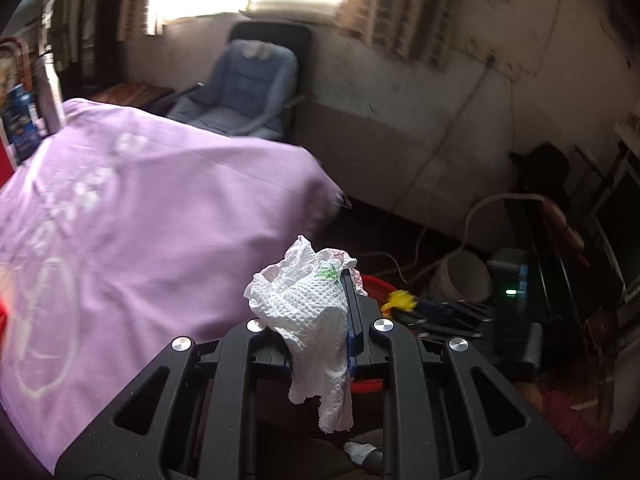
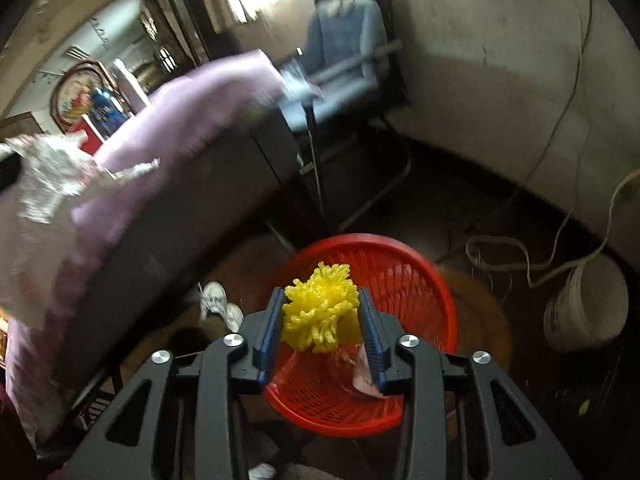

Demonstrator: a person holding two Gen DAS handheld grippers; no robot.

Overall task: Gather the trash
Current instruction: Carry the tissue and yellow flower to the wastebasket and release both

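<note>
Crumpled white paper towel (image 1: 308,312) is pinched tight in the left tool (image 1: 320,304), near the lilac-draped bench (image 1: 140,208). Yellow foam netting (image 2: 320,306) sits between the right tool's (image 2: 322,320) parted fingers, right above the red mesh wastebasket (image 2: 400,280), a scrap already inside. White bucket (image 2: 588,304) far right; blue chair (image 2: 344,40) beyond.

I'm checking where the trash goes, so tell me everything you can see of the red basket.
The red basket is round, of plastic lattice, open-topped, standing upright on the dark floor beside the purple-covered table. Some pale crumpled scrap already lies inside. The right gripper hangs above its mouth with yellow foam netting between its jaws.
</note>
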